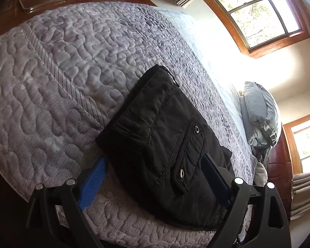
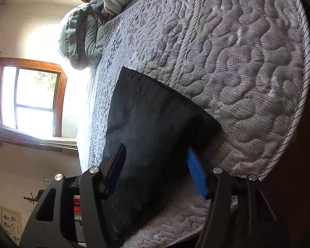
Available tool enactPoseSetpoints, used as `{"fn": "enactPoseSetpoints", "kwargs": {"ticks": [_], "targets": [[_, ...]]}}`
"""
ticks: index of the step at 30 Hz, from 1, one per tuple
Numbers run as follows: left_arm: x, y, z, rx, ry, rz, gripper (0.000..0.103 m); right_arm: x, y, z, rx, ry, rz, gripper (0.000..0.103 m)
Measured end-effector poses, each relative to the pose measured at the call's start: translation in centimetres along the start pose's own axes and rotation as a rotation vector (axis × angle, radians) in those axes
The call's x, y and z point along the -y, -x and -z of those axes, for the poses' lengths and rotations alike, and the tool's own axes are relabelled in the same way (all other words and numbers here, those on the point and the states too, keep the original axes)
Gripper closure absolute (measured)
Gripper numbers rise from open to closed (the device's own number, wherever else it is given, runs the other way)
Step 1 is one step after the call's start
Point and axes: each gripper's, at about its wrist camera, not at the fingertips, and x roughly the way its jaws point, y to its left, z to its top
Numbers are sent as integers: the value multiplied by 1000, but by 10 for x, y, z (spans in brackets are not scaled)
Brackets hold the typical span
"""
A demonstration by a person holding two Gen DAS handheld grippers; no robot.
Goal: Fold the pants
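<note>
On the grey quilted bedspread [image 1: 51, 86] lies a folded bundle of black nylon pants [image 1: 165, 144], seamed, with 2 metal snaps on a pocket flap; no writing is readable. Left gripper [image 1: 153, 175] stands wide apart, straddling the bundle. Right gripper [image 2: 155, 171] also stands apart, its blue pads [image 2: 196, 173] flanking the cloth without pressing.

I see lots of bare quilt [image 1: 51, 78] past the pants [image 1: 165, 144] where I could move. Pillows [image 1: 260, 113] pile up at the far end, and a wall stands just behind the bed.
</note>
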Motion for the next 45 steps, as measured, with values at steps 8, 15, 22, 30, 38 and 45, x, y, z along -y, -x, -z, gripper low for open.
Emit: {"fn": "enactPoseSetpoints", "kwargs": {"ticks": [8, 15, 22, 30, 38, 45], "targets": [[6, -1, -6, 0, -40, -87, 86, -3, -2, -4, -9, 15, 29, 96], [5, 12, -7, 9, -38, -73, 87, -9, 7, -2, -16, 64, 45, 98], [-10, -11, -6, -22, -23, -140, 87, 7, -5, 0, -45, 42, 119, 96], [-10, 21, 5, 81, -28, -145, 20, 22, 47, -3, 55, -43, 20, 48], [8, 18, 23, 43, -100, -90, 14, 39, 32, 6, 23, -75, -37, 48], [13, -7, 27, -6, -80, -113, 12, 51, 12, 8, 31, -118, -81, 46]]}}
